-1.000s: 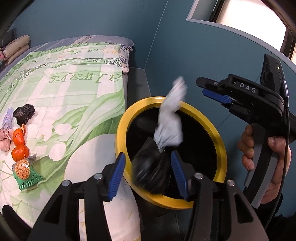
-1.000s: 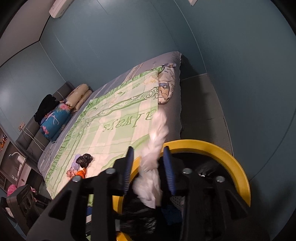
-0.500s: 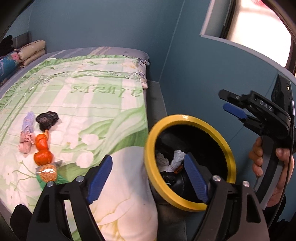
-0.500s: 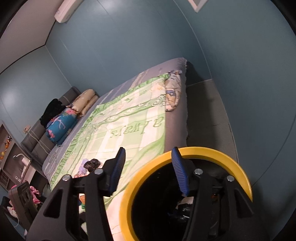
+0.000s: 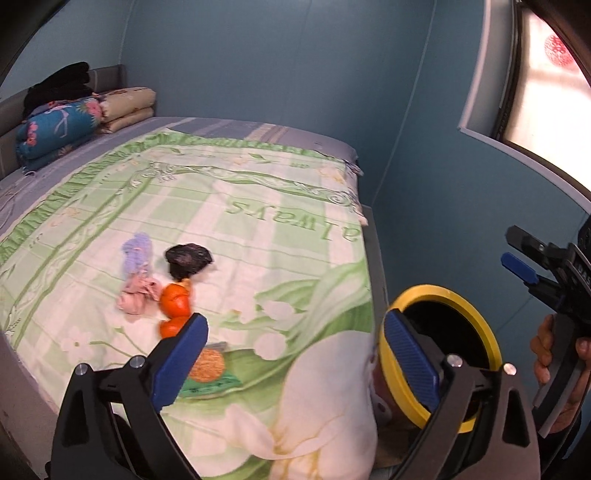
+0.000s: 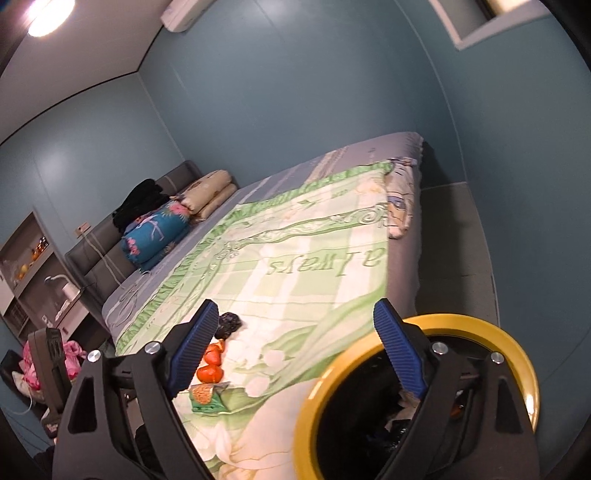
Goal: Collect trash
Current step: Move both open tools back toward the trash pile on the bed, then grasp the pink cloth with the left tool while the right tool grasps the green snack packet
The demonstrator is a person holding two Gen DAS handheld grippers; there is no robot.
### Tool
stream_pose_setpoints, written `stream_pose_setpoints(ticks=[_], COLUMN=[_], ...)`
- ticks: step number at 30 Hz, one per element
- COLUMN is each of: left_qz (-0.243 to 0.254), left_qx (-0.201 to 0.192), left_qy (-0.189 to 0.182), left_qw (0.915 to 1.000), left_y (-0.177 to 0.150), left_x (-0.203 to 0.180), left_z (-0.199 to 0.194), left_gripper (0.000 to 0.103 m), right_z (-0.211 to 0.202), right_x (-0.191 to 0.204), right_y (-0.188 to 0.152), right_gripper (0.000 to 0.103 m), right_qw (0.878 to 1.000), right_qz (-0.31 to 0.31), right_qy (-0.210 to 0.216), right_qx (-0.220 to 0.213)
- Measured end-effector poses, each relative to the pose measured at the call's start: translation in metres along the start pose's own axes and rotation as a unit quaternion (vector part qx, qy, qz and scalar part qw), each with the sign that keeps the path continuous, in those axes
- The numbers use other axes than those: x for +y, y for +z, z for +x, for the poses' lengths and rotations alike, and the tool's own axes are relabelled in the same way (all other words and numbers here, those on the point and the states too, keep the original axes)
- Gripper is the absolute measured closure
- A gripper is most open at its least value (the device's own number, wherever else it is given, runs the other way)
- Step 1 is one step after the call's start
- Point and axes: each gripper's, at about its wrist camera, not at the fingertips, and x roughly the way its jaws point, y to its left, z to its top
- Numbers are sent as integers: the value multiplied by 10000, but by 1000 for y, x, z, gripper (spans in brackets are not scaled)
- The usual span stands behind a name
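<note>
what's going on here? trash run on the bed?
Yes. A person holds a gripper in each hand beside a yellow-rimmed bin at the bed's edge. The left gripper and right gripper have both just been opening and hold nothing; some trash already lies in the bin. Still on the green quilt: a black wad, orange peels, a green snack packet, and purple and pink crumpled pieces.

Premises: a home bedroom. Evidence: bed (image 5: pixel 258 221) with green floral quilt (image 6: pixel 295 251), folded bedding (image 6: pixel 159 229) against a padded headboard (image 6: pixel 96 251), wall air conditioner (image 6: pixel 184 14), curtained window (image 5: pixel 546 92).
</note>
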Motion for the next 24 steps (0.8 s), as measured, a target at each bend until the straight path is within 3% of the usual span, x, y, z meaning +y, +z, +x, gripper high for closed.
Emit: stream_pose_setpoints(ticks=[11, 24], left_qz=[-403, -888], left_qx=[-78, 32], left_qy=[521, 1024], left_qw=[9978, 9908], left_y=[2, -3], left_x=[63, 128], left_z=[-12, 6], left_gripper=[10, 10], right_z=[22, 65], right_x=[55, 112], right_y=[-5, -38], right_gripper=[16, 16], right_qw=[9975, 9888], right_qz=[-442, -808], right_qy=[467, 864], right_qx=[287, 915])
